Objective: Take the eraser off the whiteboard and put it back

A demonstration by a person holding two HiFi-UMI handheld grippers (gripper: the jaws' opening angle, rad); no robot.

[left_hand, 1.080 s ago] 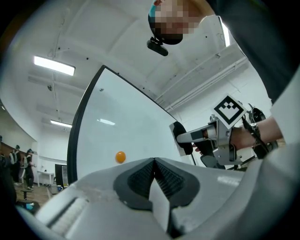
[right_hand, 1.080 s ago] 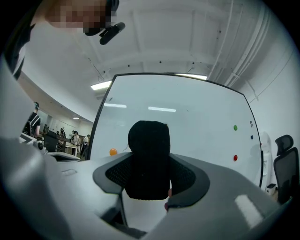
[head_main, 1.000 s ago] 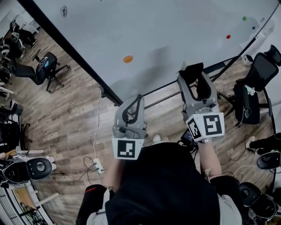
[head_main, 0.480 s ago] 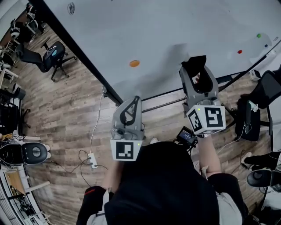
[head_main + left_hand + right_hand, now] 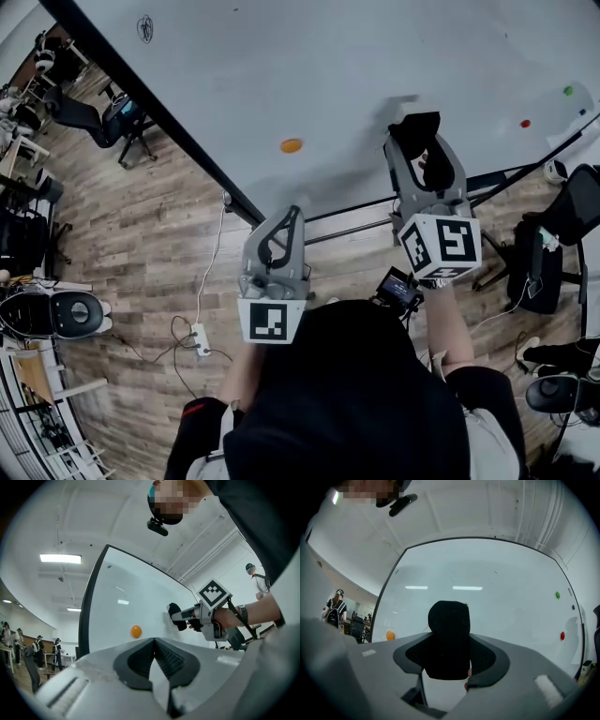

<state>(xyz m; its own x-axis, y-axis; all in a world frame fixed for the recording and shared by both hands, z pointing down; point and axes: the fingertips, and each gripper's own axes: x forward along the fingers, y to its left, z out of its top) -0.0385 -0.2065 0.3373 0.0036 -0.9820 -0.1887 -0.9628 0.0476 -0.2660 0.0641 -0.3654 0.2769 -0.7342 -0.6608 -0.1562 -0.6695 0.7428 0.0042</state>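
Note:
My right gripper [image 5: 418,142] is shut on the black eraser [image 5: 415,129], which it holds up at the whiteboard [image 5: 328,66]. The right gripper view shows the eraser [image 5: 449,634] filling the gap between both pads, with the whiteboard [image 5: 501,592] right behind it. Seen from the left gripper view, the eraser [image 5: 176,616] sits close against the board at the tip of the right gripper [image 5: 182,619]; contact cannot be told. The left gripper [image 5: 292,216] hangs lower and to the left, short of the board's bottom edge. This left gripper [image 5: 152,641] is shut with nothing in it.
An orange magnet [image 5: 292,145] sticks to the board left of the eraser; a green magnet [image 5: 567,91] and a red magnet [image 5: 525,123] sit far right. Office chairs [image 5: 553,244] stand on the wooden floor. A power strip [image 5: 198,341] lies by my feet.
The right gripper has carried the eraser farther up over the whiteboard, nearer the level of the orange magnet. The left gripper has stayed about where it was.

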